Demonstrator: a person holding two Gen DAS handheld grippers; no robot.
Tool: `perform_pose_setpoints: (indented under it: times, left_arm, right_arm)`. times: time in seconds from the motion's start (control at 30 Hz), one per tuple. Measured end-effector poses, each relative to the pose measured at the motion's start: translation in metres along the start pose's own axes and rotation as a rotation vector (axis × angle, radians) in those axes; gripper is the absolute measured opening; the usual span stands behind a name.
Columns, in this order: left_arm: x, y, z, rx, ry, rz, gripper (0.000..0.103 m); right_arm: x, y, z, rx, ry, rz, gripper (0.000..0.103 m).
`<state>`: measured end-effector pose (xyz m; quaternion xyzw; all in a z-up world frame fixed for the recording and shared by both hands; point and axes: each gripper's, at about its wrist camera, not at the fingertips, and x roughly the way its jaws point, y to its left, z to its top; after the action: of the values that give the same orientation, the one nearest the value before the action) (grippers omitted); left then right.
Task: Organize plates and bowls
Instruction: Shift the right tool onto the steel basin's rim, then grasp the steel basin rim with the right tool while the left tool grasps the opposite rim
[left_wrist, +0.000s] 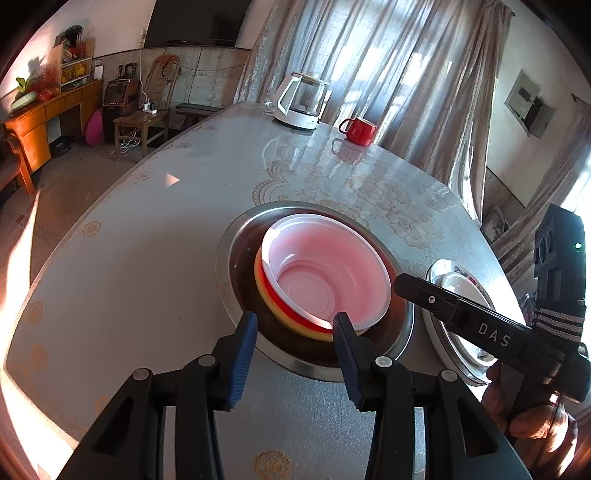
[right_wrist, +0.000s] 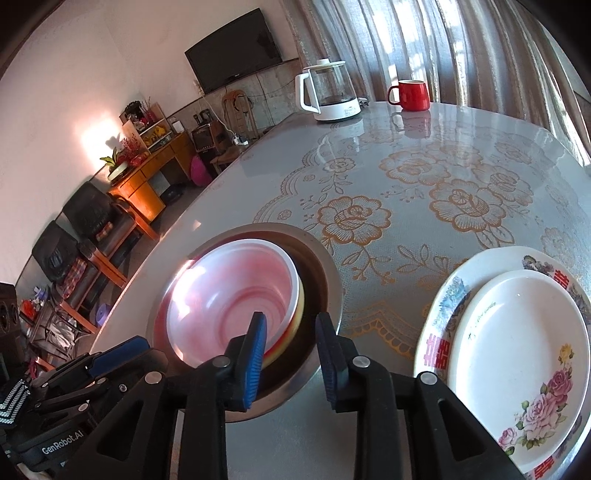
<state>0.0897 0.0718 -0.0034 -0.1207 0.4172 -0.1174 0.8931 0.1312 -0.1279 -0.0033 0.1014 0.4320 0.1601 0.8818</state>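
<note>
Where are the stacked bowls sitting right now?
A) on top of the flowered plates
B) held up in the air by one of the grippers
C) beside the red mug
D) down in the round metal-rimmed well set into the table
D: the stacked bowls sit inside the round metal-rimmed well in the table, apart from the flowered plates and far from the red mug.
</note>
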Motion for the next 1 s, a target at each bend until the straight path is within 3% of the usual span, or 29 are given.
perform_pose_setpoints:
  times: [0.47,1.0]
  left_arm:
    - [-0.007,0.051,0.005,-0.113,-0.024,0.065,0.045]
    - [0.034,0.046,0.018,-0.046,0.038,0.067,0.034]
  right_arm:
    - [0.001,-0.019,-0.002,0.063,0.001,-0.003,0.027]
    - [0.024,-0.023,-0.002,0.068,0.070,0.017,0.026]
